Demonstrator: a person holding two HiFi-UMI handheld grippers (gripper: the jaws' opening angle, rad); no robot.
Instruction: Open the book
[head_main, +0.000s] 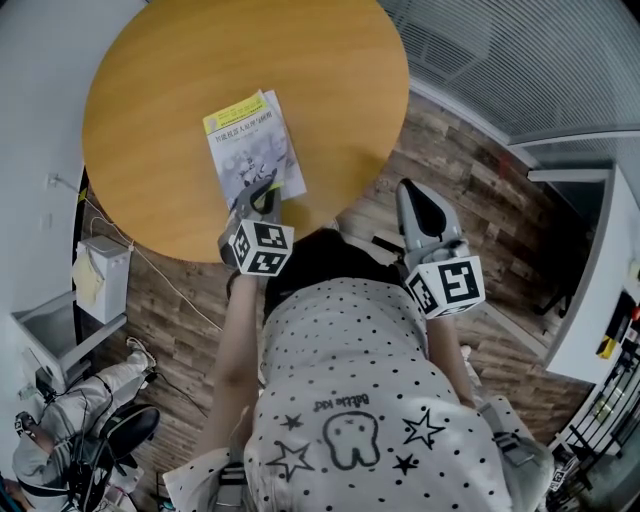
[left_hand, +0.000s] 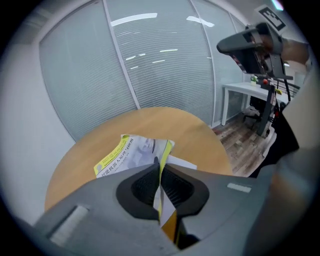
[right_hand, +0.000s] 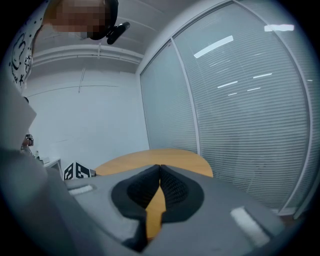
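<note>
A thin book (head_main: 252, 145) with a yellow-edged grey cover lies near the front edge of the round wooden table (head_main: 180, 70). My left gripper (head_main: 262, 196) is at the book's near edge, shut on the cover. In the left gripper view the cover (left_hand: 131, 152) is lifted and bent up off the white pages, its edge pinched between the pads of the left gripper (left_hand: 160, 165). My right gripper (head_main: 410, 192) hangs off the table's right side above the floor, apart from the book. In its own view the right gripper (right_hand: 159, 169) is shut with nothing in it.
Wood-plank floor (head_main: 470, 150) surrounds the table. A glass wall with blinds (left_hand: 150, 60) stands behind it. A white desk (left_hand: 245, 90) is at the right, a white box (head_main: 100, 270) and a black chair (head_main: 125, 435) at the left of the floor.
</note>
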